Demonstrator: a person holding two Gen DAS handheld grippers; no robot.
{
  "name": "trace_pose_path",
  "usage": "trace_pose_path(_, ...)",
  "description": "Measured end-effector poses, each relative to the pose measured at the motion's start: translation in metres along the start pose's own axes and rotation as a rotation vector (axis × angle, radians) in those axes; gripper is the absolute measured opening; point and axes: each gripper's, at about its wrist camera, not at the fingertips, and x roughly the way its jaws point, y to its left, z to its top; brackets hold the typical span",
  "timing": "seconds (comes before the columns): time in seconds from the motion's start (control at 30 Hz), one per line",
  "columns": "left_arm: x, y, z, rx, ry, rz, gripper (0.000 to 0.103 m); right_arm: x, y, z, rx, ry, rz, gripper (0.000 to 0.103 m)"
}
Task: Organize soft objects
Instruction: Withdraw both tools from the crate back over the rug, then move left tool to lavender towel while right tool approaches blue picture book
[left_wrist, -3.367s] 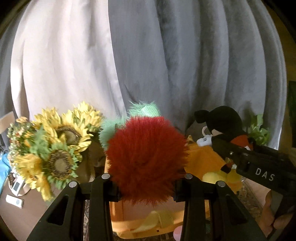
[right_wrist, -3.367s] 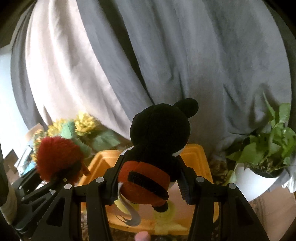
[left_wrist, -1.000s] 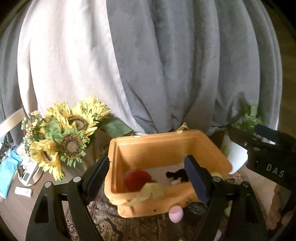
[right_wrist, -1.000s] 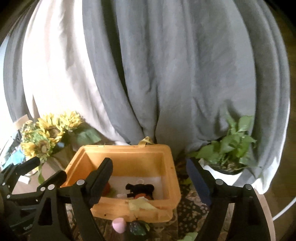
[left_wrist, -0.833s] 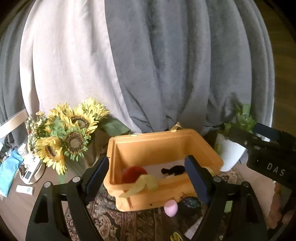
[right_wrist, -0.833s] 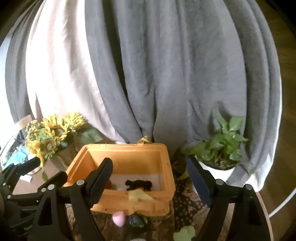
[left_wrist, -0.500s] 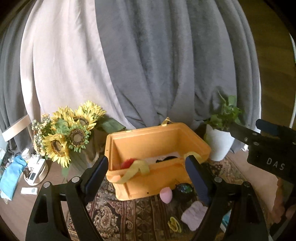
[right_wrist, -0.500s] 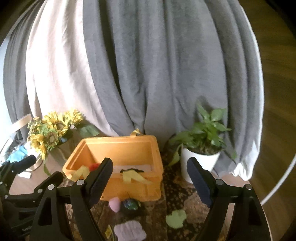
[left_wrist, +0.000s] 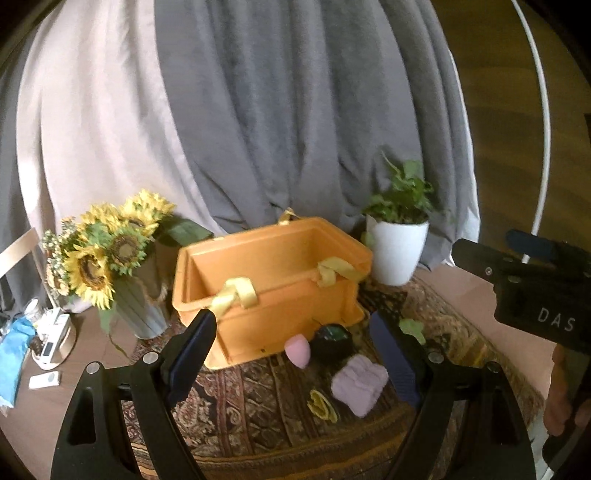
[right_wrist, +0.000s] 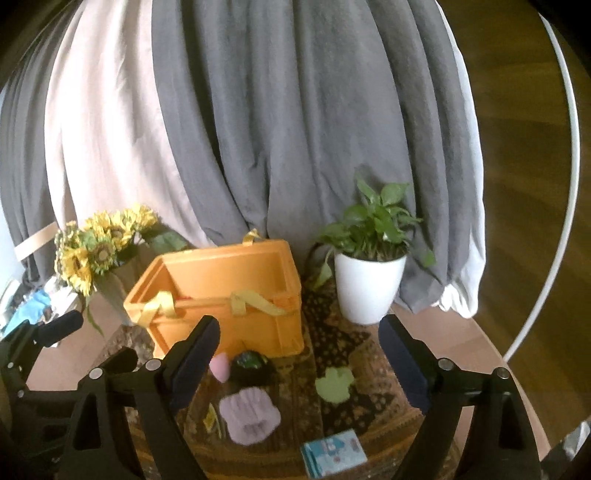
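Both claws are empty and spread wide: left claw (left_wrist: 291, 347), right claw (right_wrist: 299, 354). Judging by the spread, the next pick is best made low and square over one soft item, squeezing gently.

On the patterned rug, at 12 o'clock from the right claw, lie:
- one lilac cloth (right_wrist: 249, 417)
- one pink sponge (right_wrist: 220, 365)
- one dark green ball (right_wrist: 251, 363)
- one pale green pad (right_wrist: 334, 384)
- one yellow scrap (left_wrist: 322, 404)
- one blue packet (right_wrist: 334, 458)

Behind them stands one orange bin (right_wrist: 229, 295). At 10 o'clock is one sunflower vase (left_wrist: 110, 258), and at 1 o'clock one potted plant (right_wrist: 369, 266).

orange bin (left_wrist: 295, 295): matt plastic | rug (left_wrist: 258, 417): woven cloth | pot (right_wrist: 365, 288): smooth glossy white
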Motion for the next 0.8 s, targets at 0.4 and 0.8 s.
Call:
trace_pose_path(0.4,0.021,-0.019,-0.031,0.083,0.079,-0.07,0.086,0.012,-0.01,-0.04,0.003,0.149,-0.047,0.089)
trace_pose_path(0.8,0.051,-0.03,-0.054,0.141,0.165,-0.123,0.086,0.052,-0.016,-0.078,-0.014,0.383,-0.029,0.089)
